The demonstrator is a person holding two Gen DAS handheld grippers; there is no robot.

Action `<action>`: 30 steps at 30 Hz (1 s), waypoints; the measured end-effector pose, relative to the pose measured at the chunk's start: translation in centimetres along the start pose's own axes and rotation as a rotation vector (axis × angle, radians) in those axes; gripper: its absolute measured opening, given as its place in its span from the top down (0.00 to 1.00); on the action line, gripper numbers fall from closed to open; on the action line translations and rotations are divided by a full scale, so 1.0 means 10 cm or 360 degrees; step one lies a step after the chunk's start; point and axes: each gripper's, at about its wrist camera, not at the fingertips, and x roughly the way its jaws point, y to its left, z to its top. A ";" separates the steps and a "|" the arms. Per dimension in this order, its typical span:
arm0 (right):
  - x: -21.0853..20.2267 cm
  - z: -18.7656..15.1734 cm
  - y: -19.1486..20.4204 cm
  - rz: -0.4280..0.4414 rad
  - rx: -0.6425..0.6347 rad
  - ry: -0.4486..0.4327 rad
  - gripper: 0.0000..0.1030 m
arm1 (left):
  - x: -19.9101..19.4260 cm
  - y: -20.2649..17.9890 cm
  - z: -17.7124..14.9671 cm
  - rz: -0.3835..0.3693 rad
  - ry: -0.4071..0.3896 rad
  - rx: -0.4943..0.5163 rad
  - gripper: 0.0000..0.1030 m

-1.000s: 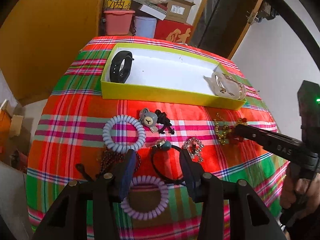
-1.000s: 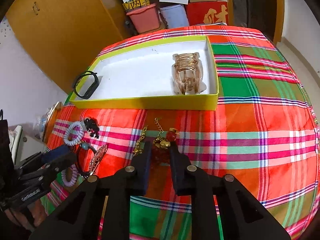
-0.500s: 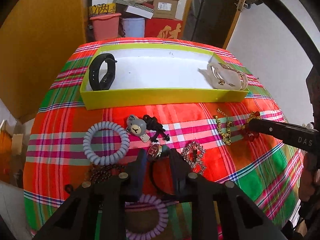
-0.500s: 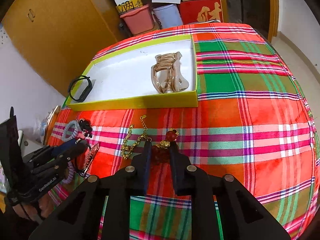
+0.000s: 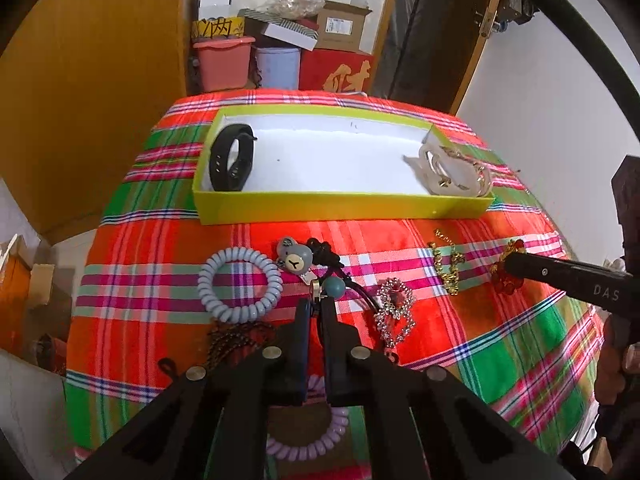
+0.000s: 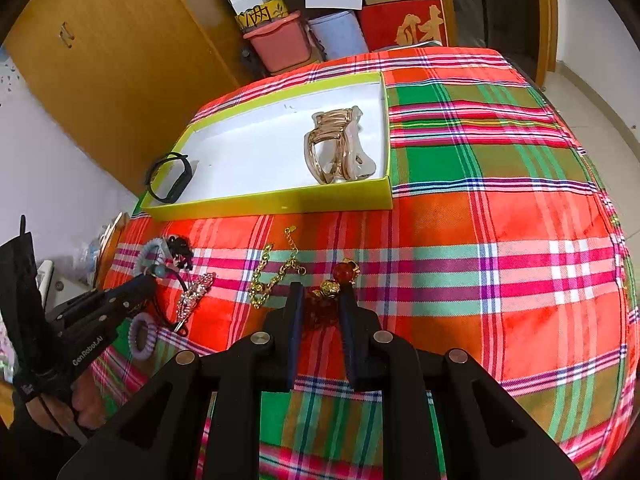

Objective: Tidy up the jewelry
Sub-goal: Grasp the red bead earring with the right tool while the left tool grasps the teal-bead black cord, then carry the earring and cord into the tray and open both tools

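On the plaid cloth [image 5: 132, 248], a blue coil tie [image 5: 239, 283] lies leftmost. Beside it the left gripper [image 5: 318, 304] has just closed, pinching the black cord [image 5: 362, 294] by its teal bead [image 5: 334, 287]. Farther right lies a gold chain [image 5: 448, 268]. The right gripper [image 6: 320, 308] clamps the red bead bracelet [image 6: 322, 312]. Behind sits the yellow tray [image 5: 340, 208].

On the red box [image 5: 338, 74] behind the table stands a big gold Chinese character, 财. The yellow box [image 5: 218, 28] on top of the pink tub bears black Chinese characters I can't make out. "DAS" is printed on the right gripper's finger [image 5: 576, 282]; "GenRobot.AI" runs along the left gripper's body [image 6: 86, 350]. The cardboard carton's label [image 5: 339, 24] is too small to read.
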 end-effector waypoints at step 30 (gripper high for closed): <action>-0.68 -0.12 0.21 0.0032 -0.0069 -0.0176 0.83 | -0.88 -0.31 0.03 -0.0211 -0.0200 -0.0005 0.96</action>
